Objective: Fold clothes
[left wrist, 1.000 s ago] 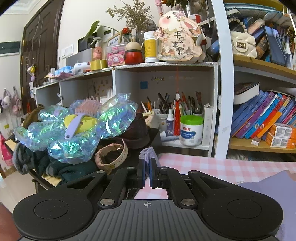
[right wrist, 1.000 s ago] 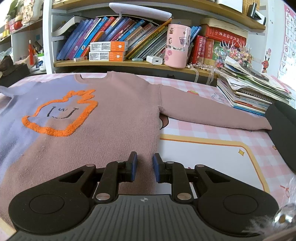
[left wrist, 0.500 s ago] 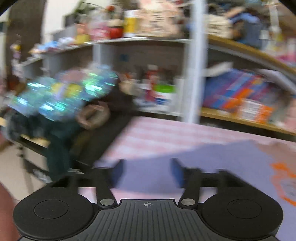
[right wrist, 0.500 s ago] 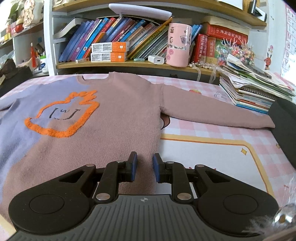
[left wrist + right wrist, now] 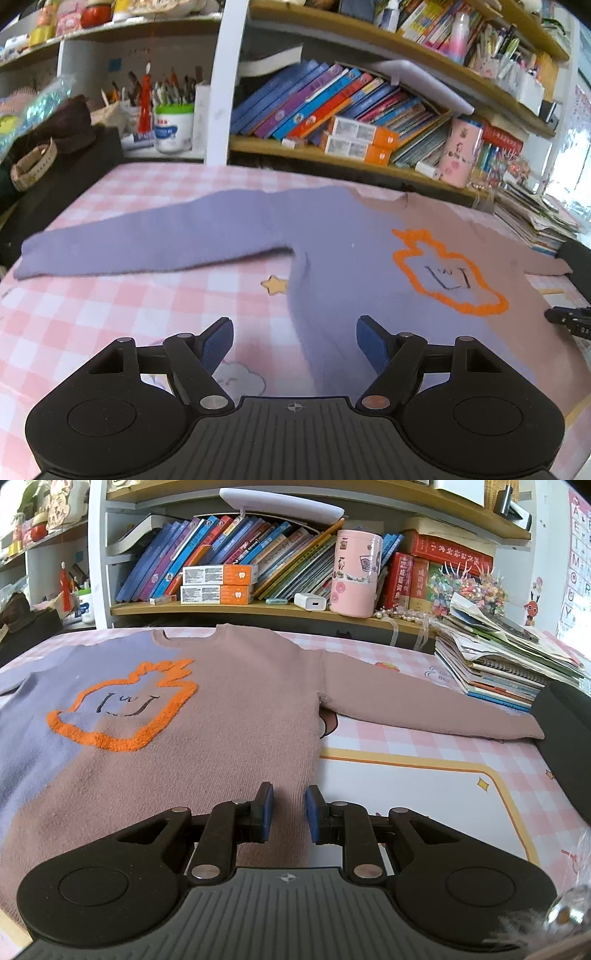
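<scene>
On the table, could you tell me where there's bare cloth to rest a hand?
Free: the checked tablecloth below the purple sleeve, and the patch beneath the brown sleeve, right of the sweater body. Crowded: the book stack at the far right corner.
</scene>
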`<act>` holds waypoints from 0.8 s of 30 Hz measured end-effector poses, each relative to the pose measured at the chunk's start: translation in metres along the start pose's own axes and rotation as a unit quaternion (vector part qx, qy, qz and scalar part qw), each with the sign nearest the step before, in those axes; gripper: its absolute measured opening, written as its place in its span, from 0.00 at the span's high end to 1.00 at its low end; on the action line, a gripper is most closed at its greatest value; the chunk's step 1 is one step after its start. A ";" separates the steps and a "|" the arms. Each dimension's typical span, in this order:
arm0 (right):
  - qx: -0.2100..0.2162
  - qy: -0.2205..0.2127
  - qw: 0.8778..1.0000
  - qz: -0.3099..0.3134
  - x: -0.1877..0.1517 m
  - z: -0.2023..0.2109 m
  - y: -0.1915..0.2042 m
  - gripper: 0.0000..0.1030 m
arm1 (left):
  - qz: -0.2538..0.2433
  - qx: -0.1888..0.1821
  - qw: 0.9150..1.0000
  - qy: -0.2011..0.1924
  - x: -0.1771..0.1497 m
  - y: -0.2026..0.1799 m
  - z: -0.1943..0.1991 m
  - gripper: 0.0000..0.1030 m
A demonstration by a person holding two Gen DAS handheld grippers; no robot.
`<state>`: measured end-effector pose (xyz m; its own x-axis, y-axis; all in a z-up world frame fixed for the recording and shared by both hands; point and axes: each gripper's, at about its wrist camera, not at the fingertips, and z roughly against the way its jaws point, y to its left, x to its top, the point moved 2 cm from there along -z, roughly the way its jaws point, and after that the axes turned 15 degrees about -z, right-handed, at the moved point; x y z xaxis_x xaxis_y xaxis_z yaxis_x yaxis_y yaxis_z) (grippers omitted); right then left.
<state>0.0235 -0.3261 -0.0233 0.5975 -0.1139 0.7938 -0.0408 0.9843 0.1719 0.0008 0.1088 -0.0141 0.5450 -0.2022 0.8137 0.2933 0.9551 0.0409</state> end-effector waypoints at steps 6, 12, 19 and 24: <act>0.008 0.009 1.000 -0.025 0.004 -0.001 -0.006 0.81 | -0.005 -0.014 1.000 0.026 -0.009 -0.009 0.000 0.28; 0.018 0.005 0.999 -0.037 0.003 -0.002 -0.009 0.80 | 0.005 -0.012 0.999 0.039 -0.014 -0.009 0.003 0.31; 0.023 0.008 0.999 -0.044 0.001 0.003 -0.014 0.79 | 0.025 -0.008 0.999 0.032 -0.010 -0.002 -0.001 0.60; 0.036 0.022 0.998 -0.049 -0.003 0.015 -0.018 0.77 | 0.033 -0.007 0.999 0.036 -0.016 -0.002 0.002 0.56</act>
<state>0.0104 -0.3457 -0.0206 0.6362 -0.2020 0.7446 -0.0368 0.9561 0.2908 -0.0097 0.1103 -0.0259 0.6190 -0.1536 0.7703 0.2652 0.9640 -0.0209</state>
